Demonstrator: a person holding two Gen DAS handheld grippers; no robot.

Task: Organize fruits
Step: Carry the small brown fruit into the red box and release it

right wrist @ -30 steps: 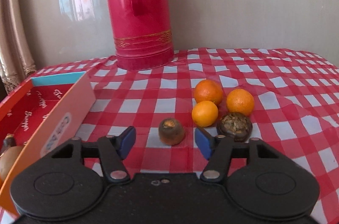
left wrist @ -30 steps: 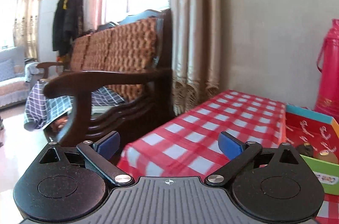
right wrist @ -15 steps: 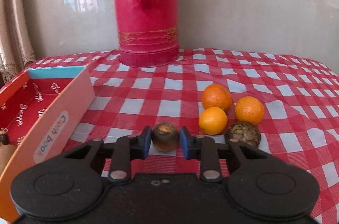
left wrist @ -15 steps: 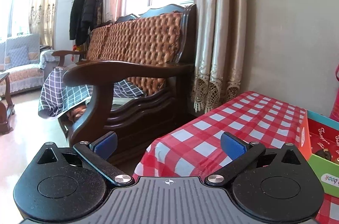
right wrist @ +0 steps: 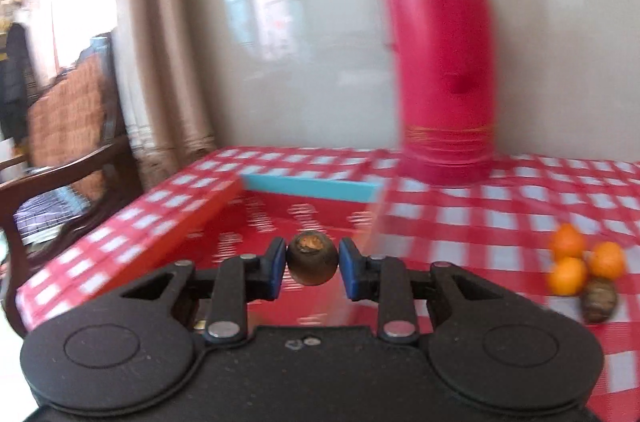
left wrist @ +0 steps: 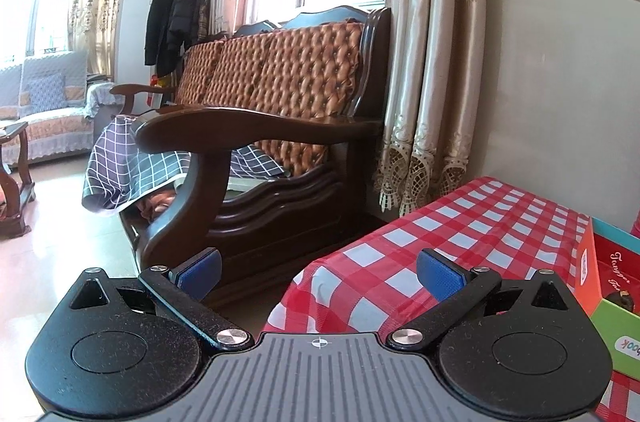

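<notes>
My right gripper (right wrist: 312,264) is shut on a small dark brown fruit (right wrist: 312,263) and holds it above the open red box (right wrist: 296,218) with an orange left wall and a blue far wall. Three oranges (right wrist: 582,262) and another brown fruit (right wrist: 599,300) lie on the checked cloth at the right. My left gripper (left wrist: 318,268) is open and empty, over the table's left corner. The box (left wrist: 612,286) shows at the right edge of the left wrist view, with a dark fruit (left wrist: 622,300) inside.
A tall red thermos (right wrist: 442,62) stands at the back against the wall. A wooden armchair (left wrist: 256,142) stands left of the table, beside a curtain (left wrist: 432,62). The red checked tablecloth (left wrist: 440,246) ends at a left edge near the chair.
My right gripper has closed on the brown fruit, lifted it and swung left to above the box. My left gripper has turned left, away from the box, and stays open.
</notes>
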